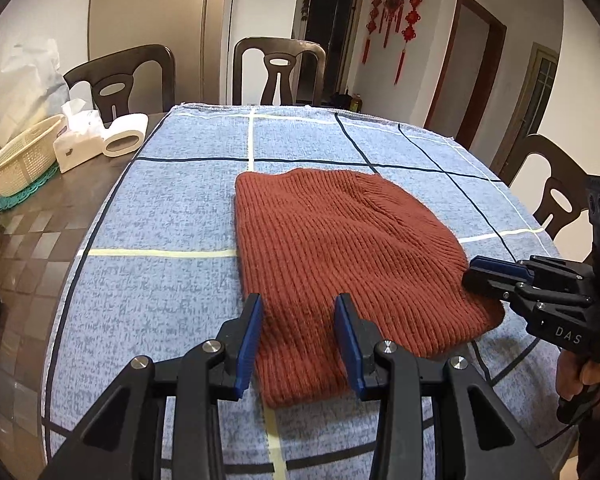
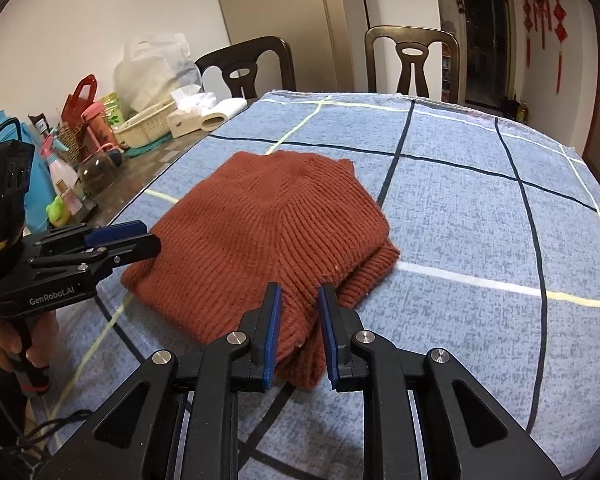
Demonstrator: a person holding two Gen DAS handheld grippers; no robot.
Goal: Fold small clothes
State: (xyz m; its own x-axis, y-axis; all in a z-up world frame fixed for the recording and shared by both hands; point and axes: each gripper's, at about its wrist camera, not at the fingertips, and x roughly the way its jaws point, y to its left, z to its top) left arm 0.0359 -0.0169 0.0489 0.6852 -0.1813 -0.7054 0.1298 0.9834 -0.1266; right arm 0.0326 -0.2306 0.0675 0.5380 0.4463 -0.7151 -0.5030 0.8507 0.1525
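Both grippers, left point(image 1: 298, 336) and right point(image 2: 300, 328), hover with jaws partly open and empty over a folded rust knit garment point(image 1: 340, 252) on the cloth-covered bench point(image 1: 160, 208).

Both wrist cameras are looking steeply down and forward from close above the near table edge, sharing the rust knit sweater point(image 1: 340, 256) point(image 2: 268, 240), checked blue cloth point(image 1: 160, 208) point(image 2: 460, 220) and far chairs point(image 1: 280, 68) point(image 2: 412, 60).

Soft, even indoor light, faint shadows; both views are sharp at the middle, with strong fisheye bending and dark corners.
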